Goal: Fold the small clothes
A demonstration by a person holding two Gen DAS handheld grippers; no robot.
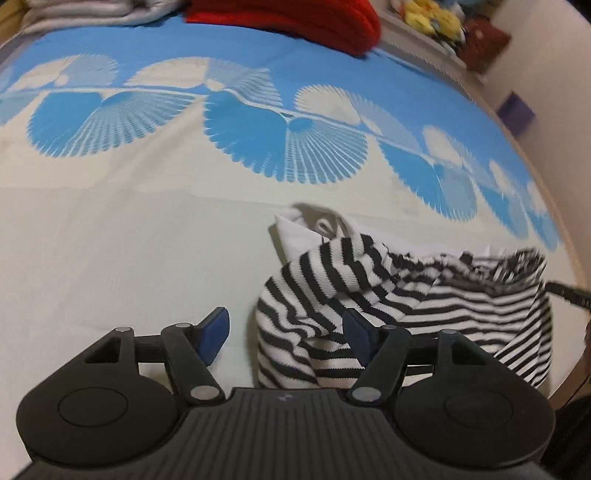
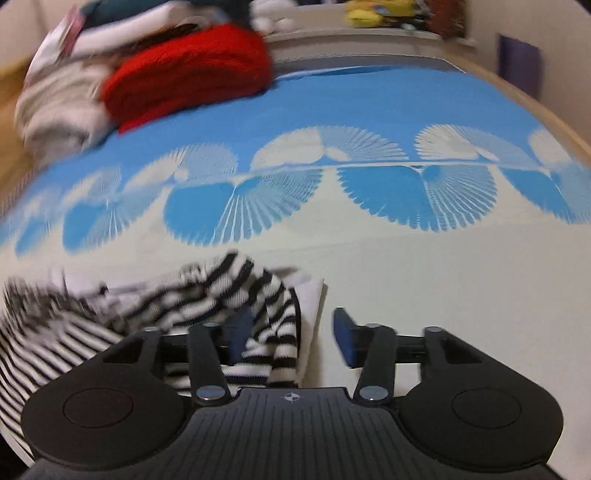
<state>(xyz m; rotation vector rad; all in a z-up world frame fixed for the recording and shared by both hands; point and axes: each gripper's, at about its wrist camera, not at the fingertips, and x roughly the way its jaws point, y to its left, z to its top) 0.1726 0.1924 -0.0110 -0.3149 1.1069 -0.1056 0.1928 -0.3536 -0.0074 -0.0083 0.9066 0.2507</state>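
Note:
A small black-and-white striped garment point(image 1: 406, 295) lies crumpled on the bed, with a white piece showing at its far edge. My left gripper point(image 1: 286, 332) is open, its jaws wide apart at the garment's left edge, its right finger over the fabric. In the right wrist view the same striped garment point(image 2: 229, 295) lies at the lower left. My right gripper point(image 2: 288, 334) is open, and a striped sleeve hangs between its fingers against the left one.
The bed cover point(image 1: 147, 240) is white near me and blue with fan patterns further off. A red knitted item point(image 2: 184, 77) and a pile of other clothes point(image 2: 62, 99) lie at the far end. Soft toys point(image 1: 432, 16) sit on a ledge behind.

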